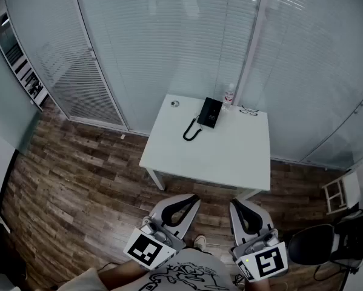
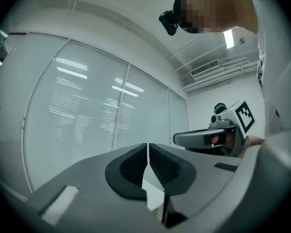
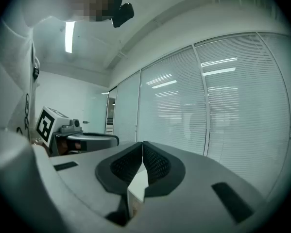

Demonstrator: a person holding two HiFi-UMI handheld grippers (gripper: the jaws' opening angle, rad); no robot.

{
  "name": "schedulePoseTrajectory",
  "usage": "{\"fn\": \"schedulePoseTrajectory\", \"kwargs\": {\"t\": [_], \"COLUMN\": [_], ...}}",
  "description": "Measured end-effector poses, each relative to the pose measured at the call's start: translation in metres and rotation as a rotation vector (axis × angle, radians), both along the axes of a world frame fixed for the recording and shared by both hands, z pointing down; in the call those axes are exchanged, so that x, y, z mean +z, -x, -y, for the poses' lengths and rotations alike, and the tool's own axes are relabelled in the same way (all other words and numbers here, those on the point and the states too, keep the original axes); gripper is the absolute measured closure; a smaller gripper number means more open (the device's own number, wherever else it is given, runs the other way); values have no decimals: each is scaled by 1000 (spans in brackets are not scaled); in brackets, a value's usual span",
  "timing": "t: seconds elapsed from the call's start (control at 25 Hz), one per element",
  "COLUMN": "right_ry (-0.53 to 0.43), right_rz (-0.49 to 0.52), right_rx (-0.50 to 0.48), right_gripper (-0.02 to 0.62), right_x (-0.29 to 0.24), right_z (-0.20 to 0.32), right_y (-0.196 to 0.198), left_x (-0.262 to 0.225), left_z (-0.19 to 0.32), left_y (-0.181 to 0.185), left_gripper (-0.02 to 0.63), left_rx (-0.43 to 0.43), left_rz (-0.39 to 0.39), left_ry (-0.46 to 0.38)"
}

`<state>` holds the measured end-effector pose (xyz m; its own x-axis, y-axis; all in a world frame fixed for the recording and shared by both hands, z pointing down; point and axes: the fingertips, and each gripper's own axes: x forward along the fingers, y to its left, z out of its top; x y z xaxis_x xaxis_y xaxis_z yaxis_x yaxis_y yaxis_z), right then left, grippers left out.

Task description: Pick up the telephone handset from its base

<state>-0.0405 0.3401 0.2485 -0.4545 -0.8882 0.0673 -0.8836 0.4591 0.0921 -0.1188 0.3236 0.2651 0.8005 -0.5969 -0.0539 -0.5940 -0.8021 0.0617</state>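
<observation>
The reach appears not yet begun: the left tongs (image 1: 190,200) and right tongs (image 1: 236,204) are held closed and empty, well apart from the handset (image 1: 205,112), so opening will be needed.

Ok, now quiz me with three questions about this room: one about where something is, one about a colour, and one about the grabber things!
1. Where is the telephone?
A. on the floor
B. on the white table, near its far edge
C. on a shelf
2. What colour is the telephone?
A. red
B. black
C. yellow
3. How are the left gripper's jaws?
A. wide apart
B. closed on the telephone
C. closed with nothing between them
Answers: 1 B, it sits on the tabletop; 2 B, its body and cord look black; 3 C, the jaws meet and hold nothing.
</observation>
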Motion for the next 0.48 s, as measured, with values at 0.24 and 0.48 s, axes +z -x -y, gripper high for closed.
{"fn": "schedulePoseTrajectory", "kwargs": {"t": [0.24,0.48], "right_ry": [-7,-8], "right_rz": [-14,30], "right_rx": [0,35], "right_gripper": [589,588], "right_x": [0,-4], "right_z": [-1,5], "right_y": [-5,-28], "left_x": [-1,0], "left_z": [-1,5], "left_y": [-8,-24], "left_gripper": [591,591], "left_rx": [7,7], "left_rz": [-20,-9], "left_ry": [9,17]}}
